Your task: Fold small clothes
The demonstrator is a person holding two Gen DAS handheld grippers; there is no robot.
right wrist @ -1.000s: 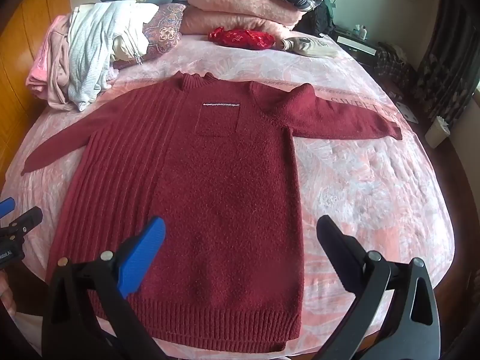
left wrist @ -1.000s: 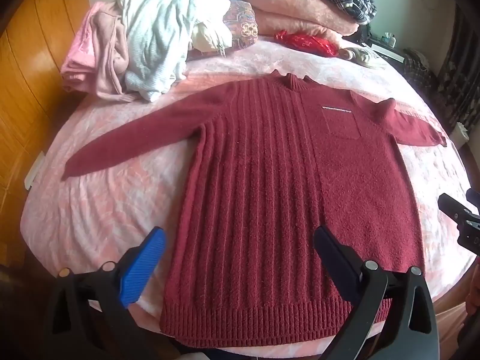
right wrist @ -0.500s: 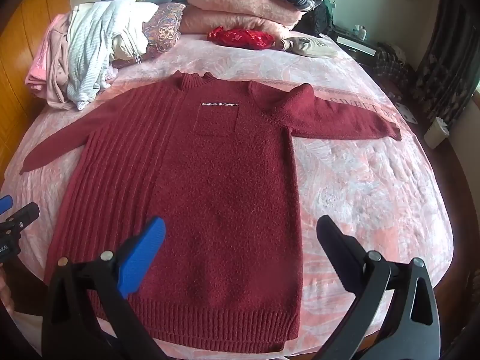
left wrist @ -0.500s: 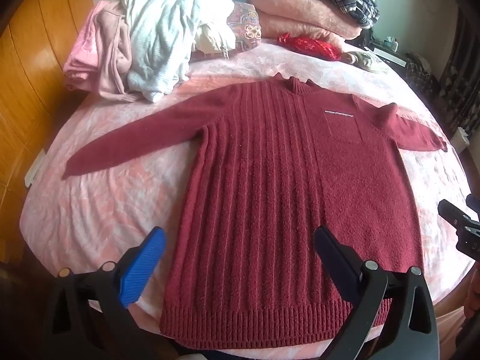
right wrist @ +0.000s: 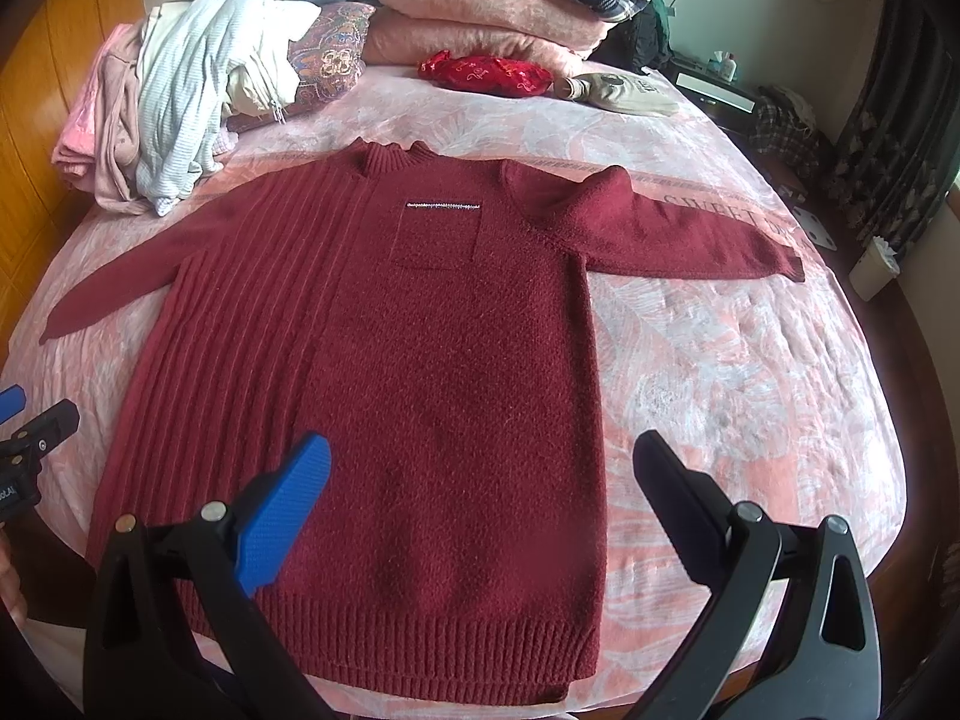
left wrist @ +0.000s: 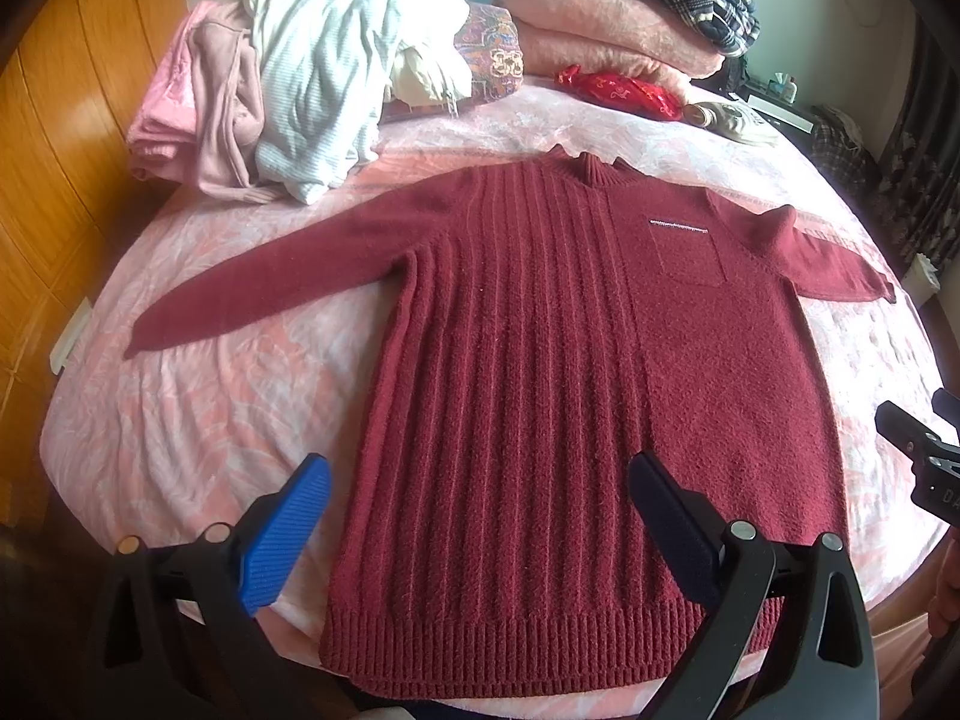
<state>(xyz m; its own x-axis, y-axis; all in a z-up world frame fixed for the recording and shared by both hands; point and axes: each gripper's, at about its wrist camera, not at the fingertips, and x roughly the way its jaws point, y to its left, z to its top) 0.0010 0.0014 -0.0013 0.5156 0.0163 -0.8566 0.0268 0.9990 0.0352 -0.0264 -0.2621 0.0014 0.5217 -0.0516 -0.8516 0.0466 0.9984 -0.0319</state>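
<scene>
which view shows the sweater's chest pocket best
The right wrist view: the pocket sits near the middle, facing the camera, its pale top trim clear. In the left wrist view the pocket lies off to the right, smaller and more skewed.

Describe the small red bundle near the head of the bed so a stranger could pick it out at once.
Start at the pink bedspread and look past the collar of the maroon sweater spread across it. In front of the stacked pink blankets lies the red bundle. It is the only bright, shiny red item, with a faint pale pattern.

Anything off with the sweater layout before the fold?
Mostly flat. One oddity: the maroon sweater has a bunched hump at the right shoulder, where that sleeve starts; the other sleeve lies smooth.
</scene>
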